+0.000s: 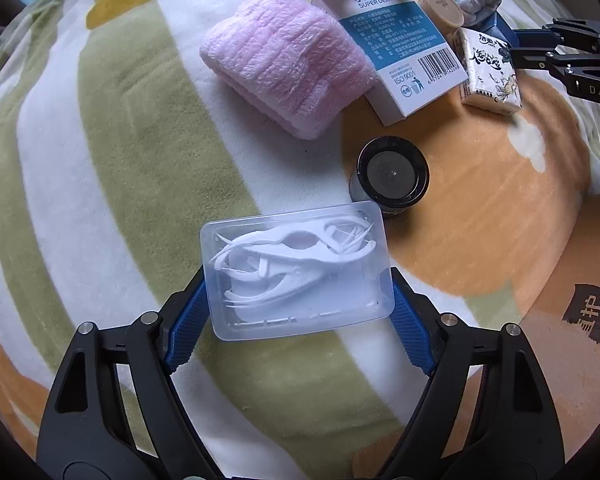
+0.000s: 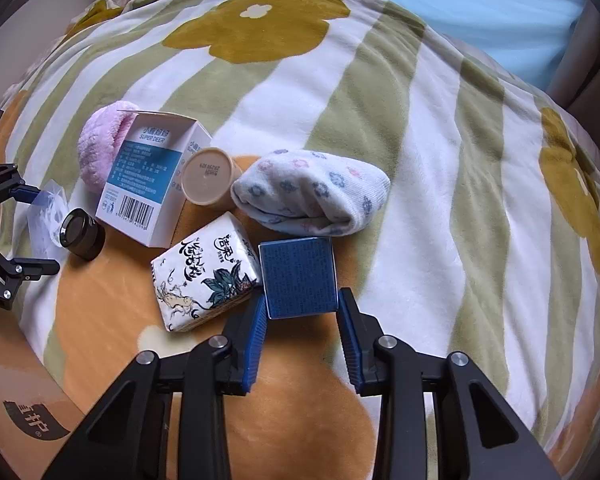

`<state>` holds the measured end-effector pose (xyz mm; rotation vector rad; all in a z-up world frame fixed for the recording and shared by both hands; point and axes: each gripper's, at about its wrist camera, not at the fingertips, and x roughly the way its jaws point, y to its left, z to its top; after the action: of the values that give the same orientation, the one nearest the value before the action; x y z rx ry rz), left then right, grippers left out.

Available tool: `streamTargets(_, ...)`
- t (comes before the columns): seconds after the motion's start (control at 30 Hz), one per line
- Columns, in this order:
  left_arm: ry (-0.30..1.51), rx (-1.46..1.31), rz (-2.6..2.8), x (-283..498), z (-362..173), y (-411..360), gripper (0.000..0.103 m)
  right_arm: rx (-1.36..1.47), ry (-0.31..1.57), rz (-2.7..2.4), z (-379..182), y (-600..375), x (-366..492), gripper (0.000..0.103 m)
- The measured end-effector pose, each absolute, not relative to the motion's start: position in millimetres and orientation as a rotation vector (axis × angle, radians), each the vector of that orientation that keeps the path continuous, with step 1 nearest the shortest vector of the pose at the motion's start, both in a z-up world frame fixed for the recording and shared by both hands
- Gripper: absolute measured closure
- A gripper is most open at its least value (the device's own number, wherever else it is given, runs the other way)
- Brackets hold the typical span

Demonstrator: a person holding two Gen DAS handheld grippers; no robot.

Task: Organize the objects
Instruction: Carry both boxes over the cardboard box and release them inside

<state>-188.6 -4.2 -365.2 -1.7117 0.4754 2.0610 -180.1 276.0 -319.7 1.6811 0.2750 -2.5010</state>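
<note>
Pinching clear floss-pick box (image 1: pixel 296 270) in left tool (image 1: pixel 296 300) above striped blanket (image 1: pixel 100 160), near black jar (image 1: pixel 390 178); gripping blue box (image 2: pixel 298 278) in right tool (image 2: pixel 302 320) beside tissue pack (image 2: pixel 204 276).

A fleece blanket (image 2: pixel 440 168) striped green and white, with mustard and orange flowers, spreads beneath and ahead of both grippers. A brown cardboard box (image 1: pixel 580 320) with dark printed characters lies low to the right of the left gripper. Pale blue fabric (image 2: pixel 480 8) shows far ahead of the right gripper.
</note>
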Motion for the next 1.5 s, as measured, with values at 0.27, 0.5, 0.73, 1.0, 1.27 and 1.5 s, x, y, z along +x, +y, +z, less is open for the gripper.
streamTargets(0.27,0.446,-1.668,2.106,-190.5,-348.6,-11.1,0.023,1.686,0.217,-2.533,-312.7,281.9,-176.7,0.072)
streamTargets(0.5,0.426,-1.615,2.145,-187.5,-325.3,-17.1,0.023,1.681,0.200,-2.554,-301.7,281.1,-168.7,0.072)
streamTargets(0.73,0.393,-1.557,2.191,-180.6,-289.6,-10.1,0.023,1.647,0.173,-2.593,-272.7,280.1,-159.0,0.072)
streamTargets(1.0,0.340,-1.468,2.213,-161.6,-238.1,-3.2,0.023,1.580,0.150,-2.631,-217.4,272.7,-141.7,0.072)
streamTargets(1.27,0.348,-1.381,2.229,-119.7,-186.5,9.6,0.023,1.478,0.133,-2.655,-156.8,260.3,-100.2,0.072)
streamTargets(1.5,0.329,-1.383,2.268,-68.2,-170.7,12.6,0.023,1.457,0.136,-2.612,-135.0,243.2,-50.0,0.072)
